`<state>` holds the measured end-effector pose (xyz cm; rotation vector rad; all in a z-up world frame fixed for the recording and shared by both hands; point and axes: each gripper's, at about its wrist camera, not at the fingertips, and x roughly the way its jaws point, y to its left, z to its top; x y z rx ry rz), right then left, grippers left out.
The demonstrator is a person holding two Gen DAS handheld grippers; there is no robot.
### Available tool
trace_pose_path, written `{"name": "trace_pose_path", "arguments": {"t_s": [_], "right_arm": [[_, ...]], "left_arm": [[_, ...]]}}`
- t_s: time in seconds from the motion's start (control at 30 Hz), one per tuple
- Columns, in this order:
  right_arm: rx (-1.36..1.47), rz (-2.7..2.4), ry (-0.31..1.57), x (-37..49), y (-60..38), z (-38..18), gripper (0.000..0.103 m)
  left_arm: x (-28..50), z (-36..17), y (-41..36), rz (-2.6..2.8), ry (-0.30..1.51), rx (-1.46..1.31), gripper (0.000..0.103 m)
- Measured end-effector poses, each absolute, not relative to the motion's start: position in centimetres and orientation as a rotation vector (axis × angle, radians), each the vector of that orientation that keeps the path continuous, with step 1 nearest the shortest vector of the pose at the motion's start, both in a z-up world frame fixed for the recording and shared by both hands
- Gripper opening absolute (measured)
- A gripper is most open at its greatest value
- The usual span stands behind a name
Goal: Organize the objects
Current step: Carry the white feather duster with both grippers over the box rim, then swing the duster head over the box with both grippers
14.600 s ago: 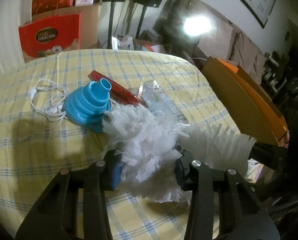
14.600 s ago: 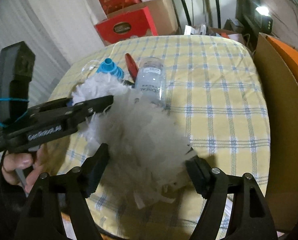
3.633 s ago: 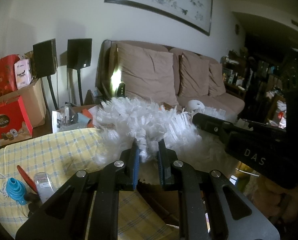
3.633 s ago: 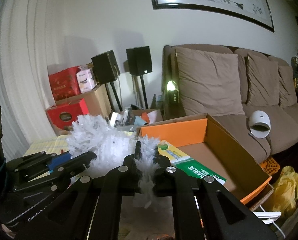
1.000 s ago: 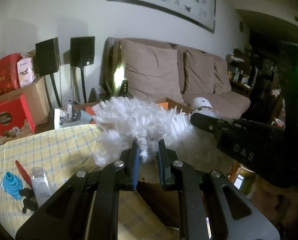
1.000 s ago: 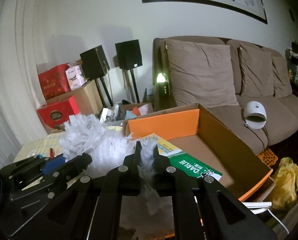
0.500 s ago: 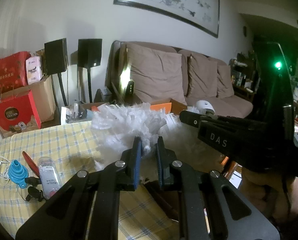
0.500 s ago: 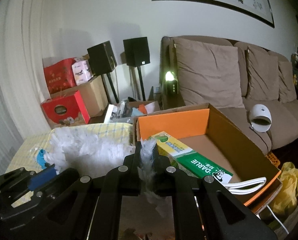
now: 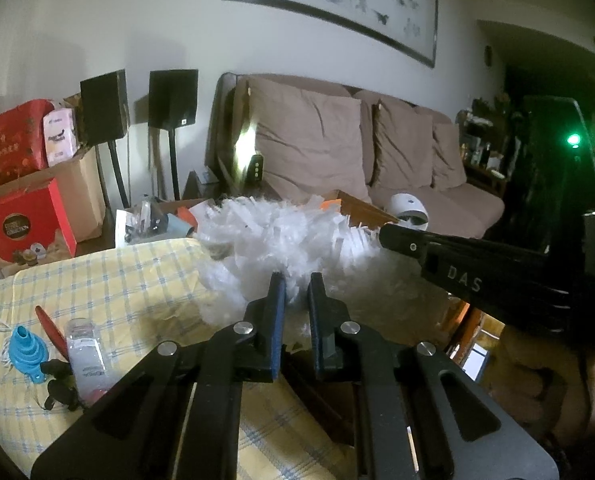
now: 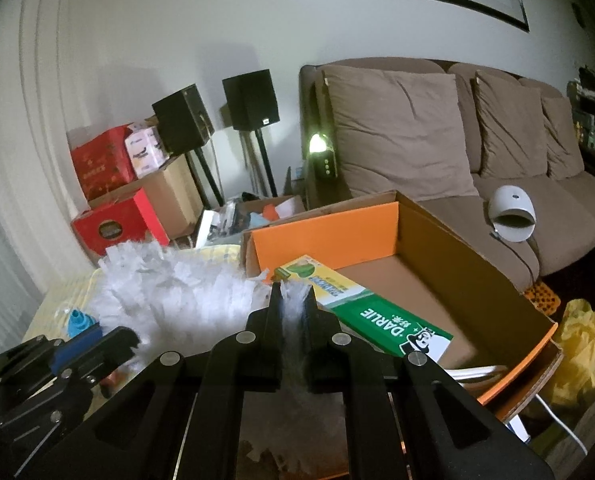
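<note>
- Lower left of the left-hand view: a blue funnel [image 9: 28, 350], a red-handled tool [image 9: 51, 332] and a clear bottle [image 9: 84, 358] lie together on the checked tablecloth [image 9: 129, 280]. My guess is they're waiting their turn.
- Centre of that view: the left gripper [image 9: 296, 292] has its jaws nearly together, pinching a tuft of the white fluffy duster [image 9: 281, 240]. The duster is up off the cloth, hanging over the table's far edge.
- Right of that view: the right gripper [image 10: 293, 304] reaches in, and in its own view the jaws are clamped tight on the duster's other end.
- Two grips, I'd say, because the thing is floppy and would sag if it were held by one end.
- Its long axis runs across the frame, left to right, roughly level, with the right end toward the box.
- Right of centre in the right-hand view: the cardboard box [image 10: 477, 280] stands open with a green carton [image 10: 361, 312] inside, likely the duster's destination.
</note>
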<state>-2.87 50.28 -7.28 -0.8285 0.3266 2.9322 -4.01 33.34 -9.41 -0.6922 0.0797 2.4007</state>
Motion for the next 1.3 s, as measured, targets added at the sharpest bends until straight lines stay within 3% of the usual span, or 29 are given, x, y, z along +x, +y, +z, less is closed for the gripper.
{"name": "trace_pose_path", "arguments": {"t_s": [0.67,0.77,0.83,0.97,1.2,1.3], "right_arm": [[-0.842,2.923,0.367,-3.2,50.6,-7.4,0.006],[-0.844,2.92,0.372,-3.2,50.7,-7.4,0.006],[-0.842,2.919,0.376,-3.1,50.7,-7.4,0.006],[-0.848,2.913,0.39,-3.1,50.9,-7.6,0.006],[-0.872,2.913,0.392,-3.3,50.9,-7.7,0.006],[-0.876,2.911,0.398,-3.4,51.0,-7.8,0.007]], "left_arm": [[-5.2,-8.9,35.5,2.358,0.132,-0.704,0.015],[-5.7,-8.9,35.4,2.36,0.126,-0.717,0.022],[-6.1,-9.0,35.3,2.358,0.119,-0.732,0.033],[-6.3,-9.8,35.2,2.358,0.111,-0.764,0.043],[-6.8,-10.3,35.4,2.383,0.104,-0.777,0.072],[-7.3,-10.5,35.9,2.375,0.126,-0.794,0.075]]}}
